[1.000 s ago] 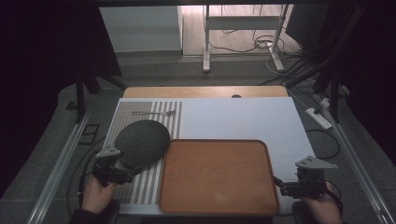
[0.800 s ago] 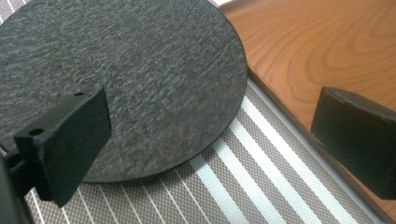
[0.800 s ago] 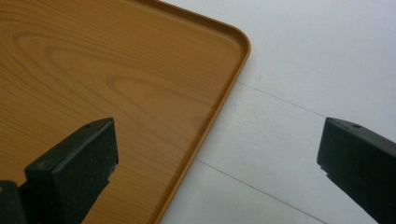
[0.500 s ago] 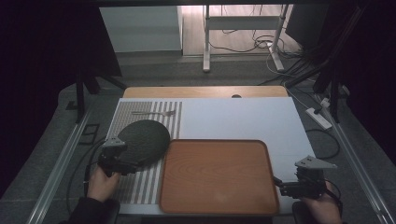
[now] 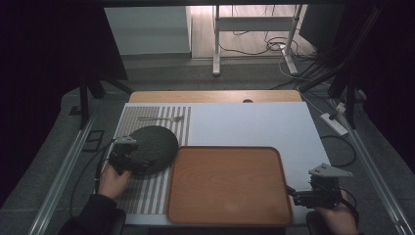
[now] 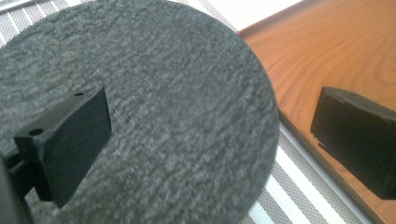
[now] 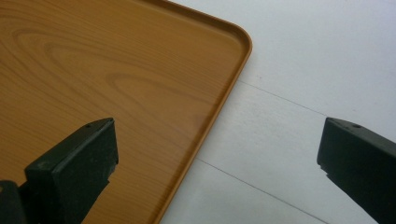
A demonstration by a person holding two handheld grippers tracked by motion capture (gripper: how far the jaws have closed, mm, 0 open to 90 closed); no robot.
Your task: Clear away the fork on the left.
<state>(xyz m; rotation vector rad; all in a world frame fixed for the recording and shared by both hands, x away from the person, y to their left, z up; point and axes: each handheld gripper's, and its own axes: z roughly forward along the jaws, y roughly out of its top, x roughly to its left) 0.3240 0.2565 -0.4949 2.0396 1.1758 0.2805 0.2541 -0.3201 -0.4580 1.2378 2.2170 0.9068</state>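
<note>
Since a second ago, the left gripper point(image 5: 142, 163) has been moved over the dark round plate point(image 5: 152, 142), jaws wide, probably for grabbing its edge. The right gripper point(image 5: 292, 192) is kept wide by the wooden tray point(image 5: 227, 210).

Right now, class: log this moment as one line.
left hand-held gripper: open over round dark slate plate | right hand-held gripper: open at wooden tray edge

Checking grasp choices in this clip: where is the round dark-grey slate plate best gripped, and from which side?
Probably at the thin rim of the round dark-grey slate plate, from its near-left edge, where the left gripper already hangs open. The plate lies flat and wide on the striped placemat, so only an edge fits between the jaws; the wooden tray crowds its right side.
</note>
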